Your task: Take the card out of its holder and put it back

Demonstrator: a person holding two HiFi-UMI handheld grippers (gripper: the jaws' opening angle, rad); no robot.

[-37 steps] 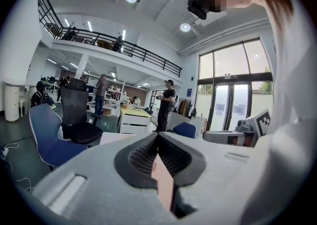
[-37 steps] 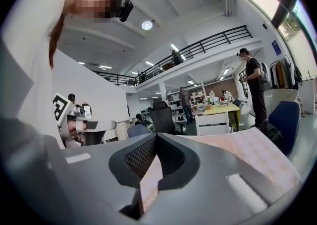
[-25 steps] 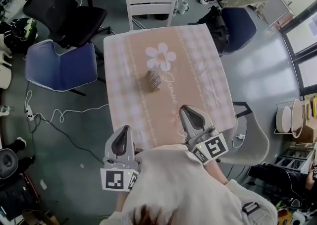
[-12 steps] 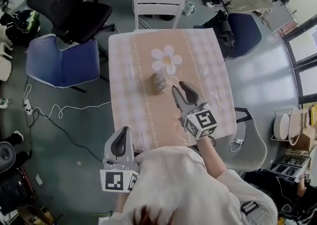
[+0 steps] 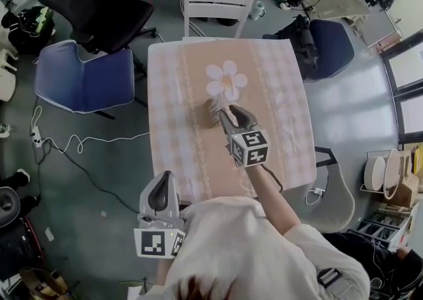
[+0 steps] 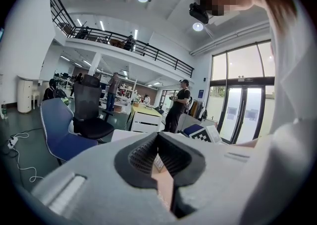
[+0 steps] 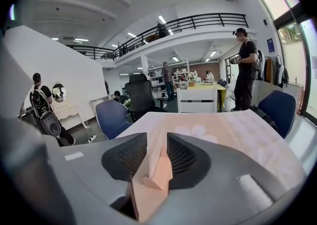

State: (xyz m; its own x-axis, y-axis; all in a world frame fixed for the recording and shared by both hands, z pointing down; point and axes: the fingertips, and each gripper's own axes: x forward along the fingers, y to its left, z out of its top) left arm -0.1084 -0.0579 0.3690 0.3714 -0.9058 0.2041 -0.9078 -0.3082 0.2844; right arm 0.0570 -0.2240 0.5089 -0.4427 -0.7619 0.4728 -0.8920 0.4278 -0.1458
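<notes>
In the head view, our right gripper (image 5: 223,115), whose jaws have just been opening wide, sits at the holder (image 5: 211,110) on the table (image 5: 172,127). The left gripper (image 5: 163,178) hangs back.

In the left gripper view, its jaws meet on nothing.

In the right gripper view, the card (image 7: 154,155) stands between the pads, untouched. We should centre it, then close gently and lift straight.

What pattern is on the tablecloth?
The tablecloth has pale pink checks and one white flower; the head view shows it best.
</notes>
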